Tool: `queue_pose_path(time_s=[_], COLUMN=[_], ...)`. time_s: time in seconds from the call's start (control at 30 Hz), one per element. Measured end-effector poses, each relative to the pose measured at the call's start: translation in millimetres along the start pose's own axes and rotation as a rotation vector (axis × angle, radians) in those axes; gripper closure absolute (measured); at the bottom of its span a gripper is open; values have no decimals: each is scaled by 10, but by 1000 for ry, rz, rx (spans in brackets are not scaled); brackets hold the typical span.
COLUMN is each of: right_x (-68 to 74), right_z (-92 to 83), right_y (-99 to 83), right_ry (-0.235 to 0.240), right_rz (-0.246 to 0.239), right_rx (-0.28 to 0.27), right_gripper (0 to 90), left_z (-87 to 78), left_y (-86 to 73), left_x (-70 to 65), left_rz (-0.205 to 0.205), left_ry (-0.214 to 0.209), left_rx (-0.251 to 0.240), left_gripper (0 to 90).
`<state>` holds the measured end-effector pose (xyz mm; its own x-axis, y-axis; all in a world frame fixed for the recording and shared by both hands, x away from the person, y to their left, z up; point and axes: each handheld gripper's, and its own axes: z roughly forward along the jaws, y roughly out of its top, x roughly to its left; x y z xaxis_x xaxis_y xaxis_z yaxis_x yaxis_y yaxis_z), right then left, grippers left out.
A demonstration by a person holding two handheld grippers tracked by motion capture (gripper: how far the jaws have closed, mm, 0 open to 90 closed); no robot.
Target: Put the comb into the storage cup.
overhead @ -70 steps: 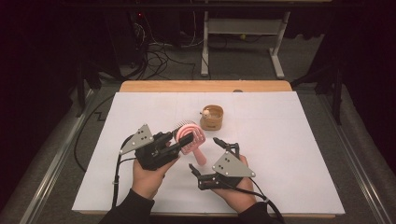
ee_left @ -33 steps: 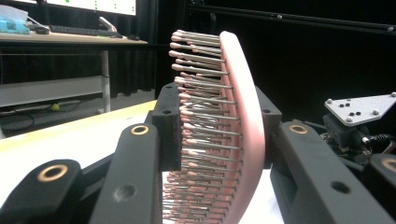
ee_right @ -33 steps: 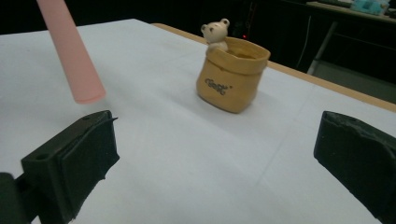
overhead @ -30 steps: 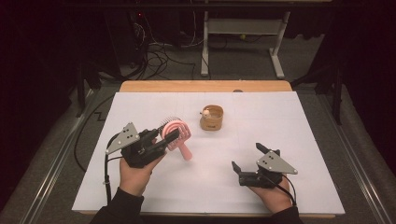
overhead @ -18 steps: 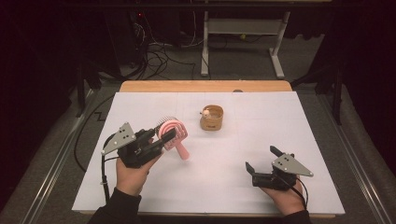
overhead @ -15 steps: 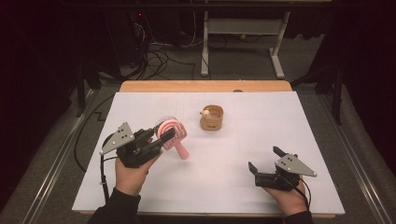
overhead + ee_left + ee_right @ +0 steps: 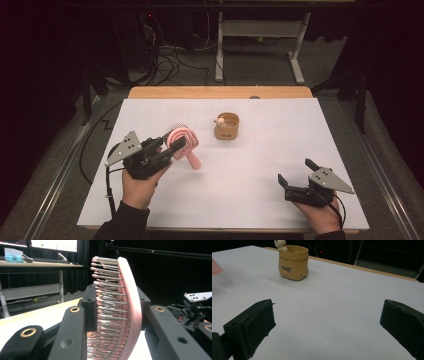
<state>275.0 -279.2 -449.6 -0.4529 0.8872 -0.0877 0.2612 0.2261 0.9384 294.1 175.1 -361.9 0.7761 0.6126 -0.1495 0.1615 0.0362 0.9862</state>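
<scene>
A pink hairbrush [image 7: 183, 143] is held over the left of the white table, its handle slanting down to the right. My left gripper [image 7: 172, 145] is shut on the brush's head; in the left gripper view the bristled head [image 7: 117, 312] stands between the two black jaws, bristles facing left. My right gripper [image 7: 296, 175] stands open near the table's front right with nothing between its fingers [image 7: 252, 326]. A small tan pot [image 7: 227, 125] with a little figure on its rim sits at the table's middle back; it also stands ahead in the right gripper view [image 7: 293, 262].
The white table cover [image 7: 250, 200] ends at a wooden back edge [image 7: 220, 92]. Beyond it are a desk frame [image 7: 260, 35] and cables on the dark floor. A metal rail [image 7: 55, 175] runs along the left side.
My right gripper has moved right, away from the brush, toward the table's front right corner. The left gripper with the brush has kept its place.
</scene>
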Motion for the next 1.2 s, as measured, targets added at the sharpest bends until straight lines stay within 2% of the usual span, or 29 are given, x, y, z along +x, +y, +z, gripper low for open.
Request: queue_pose_path(time_s=[0.27,0.5,0.6,0.67,0.8,1.2], right_x=[54,78,85,89,98,108], right_z=[22,44,42,47,50,55], right_y=[3,13,20,27,28,35], right_ry=[7,23,27,31,38,47], right_rz=[-5,-24,-24,-32,-29,-39], right_rx=[4,2,-1,-6,-8,-11], right_gripper=[1,0,1,0,1,1], left_z=[36,152,227,270,375,663], left_y=[15,53,115,154,228,445], left_x=[-20,-62,-60,-70,-69,-103], left_rz=[-3,-21,-40,-20,-33,-13], left_ry=[-10,-29,-45,-40,-48,-46], left_rx=[-9,-9,-19,-13,-31,-39], left_gripper=[637,636,637,636,636,636])
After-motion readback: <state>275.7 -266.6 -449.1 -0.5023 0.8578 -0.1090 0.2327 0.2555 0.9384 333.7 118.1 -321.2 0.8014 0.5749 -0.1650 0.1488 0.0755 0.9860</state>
